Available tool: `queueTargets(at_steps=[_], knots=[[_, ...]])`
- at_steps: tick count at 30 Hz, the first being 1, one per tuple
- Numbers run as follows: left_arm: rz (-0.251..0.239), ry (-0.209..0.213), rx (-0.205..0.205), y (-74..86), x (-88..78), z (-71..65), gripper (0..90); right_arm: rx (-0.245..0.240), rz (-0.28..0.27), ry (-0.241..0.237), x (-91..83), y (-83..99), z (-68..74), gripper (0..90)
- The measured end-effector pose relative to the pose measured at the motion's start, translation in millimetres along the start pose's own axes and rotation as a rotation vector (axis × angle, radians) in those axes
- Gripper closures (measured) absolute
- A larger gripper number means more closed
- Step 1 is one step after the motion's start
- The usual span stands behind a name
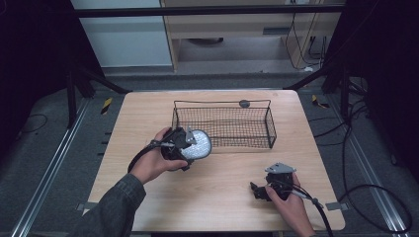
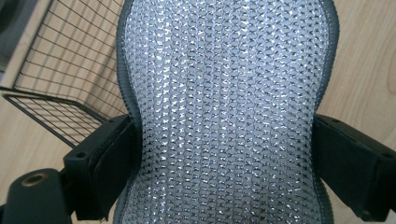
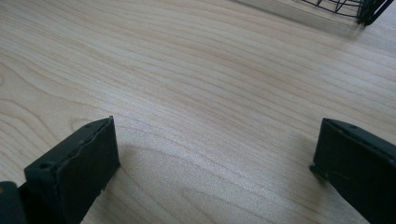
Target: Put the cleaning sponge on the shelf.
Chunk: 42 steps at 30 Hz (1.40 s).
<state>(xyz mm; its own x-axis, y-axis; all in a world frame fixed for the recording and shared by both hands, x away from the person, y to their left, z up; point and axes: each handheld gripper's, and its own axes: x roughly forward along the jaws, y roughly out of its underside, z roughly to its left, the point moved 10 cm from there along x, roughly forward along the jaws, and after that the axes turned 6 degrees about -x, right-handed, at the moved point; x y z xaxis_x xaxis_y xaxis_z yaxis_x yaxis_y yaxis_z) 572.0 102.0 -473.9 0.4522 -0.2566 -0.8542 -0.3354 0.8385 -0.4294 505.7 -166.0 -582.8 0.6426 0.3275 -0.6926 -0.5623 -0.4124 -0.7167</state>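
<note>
The left gripper [image 1: 190, 146] held a silver mesh scouring pad [image 1: 198, 144] clamped between its jaws, just off the near left corner of the black wire basket [image 1: 223, 123], which lay beyond it and to its right on the wooden table [image 1: 217, 197]. From above, the pad's far edge seemed to overlap the basket's near rim, though whether it touched the wire could not be told. In the left gripper view the pad [image 2: 224, 112] ran lengthwise straight out between the jaws, which pinched it across its narrow waist so that its sides bowed inward. Its long axis therefore pointed away from the hand, toward the basket [image 2: 60, 74]. The pad was an oval of glinting metallic knit with a dark grey bound edge. The right gripper [image 1: 264, 190] rested low near the table's front right, well apart from the basket, its jaws [image 3: 210, 163] spread wide over bare wood. The left hand was plainly the nearer one.
</note>
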Motion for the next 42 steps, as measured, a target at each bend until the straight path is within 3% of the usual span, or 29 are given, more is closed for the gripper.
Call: queueTargets(at_steps=[17,30,34,42], knots=[[0.002,-0.02,0.088,-37.7,3.0,17.4,9.9,0.003,0.0,0.001,0.4,-0.3,0.3,0.3],[-0.008,-0.054,0.108,-54.9,3.9,26.9,9.9,0.002,0.005,0.004,0.4,-0.1,0.1,0.3],[-0.011,-0.073,0.136,-61.6,3.6,34.6,9.9,-0.01,0.002,0.004,1.0,-0.4,-0.7,0.3],[-0.021,-0.09,0.139,-72.1,3.6,48.9,10.0,-0.006,0.001,0.004,1.1,-0.7,-0.4,0.3]])
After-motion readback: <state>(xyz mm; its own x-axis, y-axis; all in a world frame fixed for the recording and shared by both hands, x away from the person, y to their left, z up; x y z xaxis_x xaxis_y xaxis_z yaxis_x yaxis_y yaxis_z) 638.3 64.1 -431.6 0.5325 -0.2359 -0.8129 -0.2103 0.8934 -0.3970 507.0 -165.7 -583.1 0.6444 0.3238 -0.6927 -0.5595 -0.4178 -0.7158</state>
